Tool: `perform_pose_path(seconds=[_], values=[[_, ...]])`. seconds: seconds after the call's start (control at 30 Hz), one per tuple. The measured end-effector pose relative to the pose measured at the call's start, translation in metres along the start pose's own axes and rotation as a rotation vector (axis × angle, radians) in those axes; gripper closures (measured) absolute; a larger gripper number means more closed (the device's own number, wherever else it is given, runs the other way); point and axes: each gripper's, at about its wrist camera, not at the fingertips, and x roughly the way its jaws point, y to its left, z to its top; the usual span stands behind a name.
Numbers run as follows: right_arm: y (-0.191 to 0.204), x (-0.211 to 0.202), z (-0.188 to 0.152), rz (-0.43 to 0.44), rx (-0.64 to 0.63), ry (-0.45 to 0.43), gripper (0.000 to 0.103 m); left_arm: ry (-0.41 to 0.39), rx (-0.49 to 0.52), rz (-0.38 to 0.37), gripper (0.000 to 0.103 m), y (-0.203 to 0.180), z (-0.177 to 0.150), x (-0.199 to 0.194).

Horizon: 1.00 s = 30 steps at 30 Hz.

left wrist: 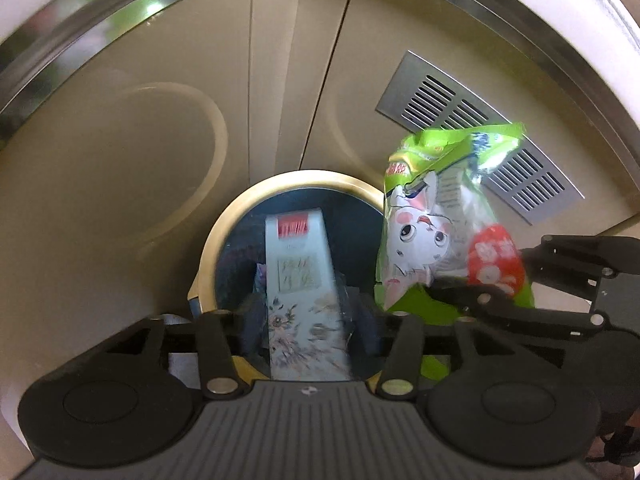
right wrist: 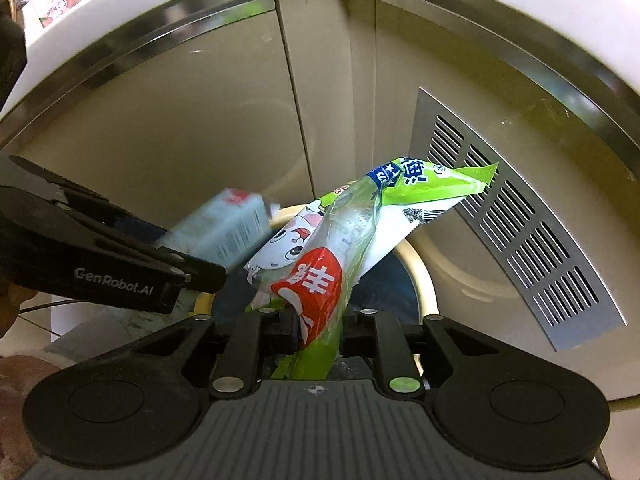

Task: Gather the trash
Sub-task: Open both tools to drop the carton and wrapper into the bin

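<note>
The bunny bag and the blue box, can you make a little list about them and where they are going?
left gripper: shut on the pale blue carton, held over the bin
right gripper: shut on the green bunny snack bag, also over the bin
trash bin: round, cream rim, dark inside, below both items
bag's state: looks empty, crinkled, top pointing up and away
behind the bin: beige cabinet doors and a metal vent grille
task stage: both items not yet dropped
</note>
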Motion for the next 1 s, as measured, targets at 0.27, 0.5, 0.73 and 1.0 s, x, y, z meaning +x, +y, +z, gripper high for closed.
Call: perform_pose_path(seconds=[0.27,0.5,0.73,1.0], values=[[0.000,-0.001,0.001,-0.016,0.006,0.020,0.052,-0.032,-0.032,0.016,0.016,0.007,-0.002,-0.010],[0.008,-0.023,-0.005,-0.019,-0.017,-0.004,0.046,-0.057,-0.041,0.017,0.014,0.008,-0.007,-0.028],[0.019,-0.051,-0.012,-0.032,-0.034,-0.034,0.032,-0.119,-0.040,0.028,0.000,0.001,-0.022,-0.060],[0.028,-0.070,-0.023,-0.053,-0.054,-0.081,0.029,-0.164,-0.028,0.048,0.000,-0.005,-0.034,-0.082]])
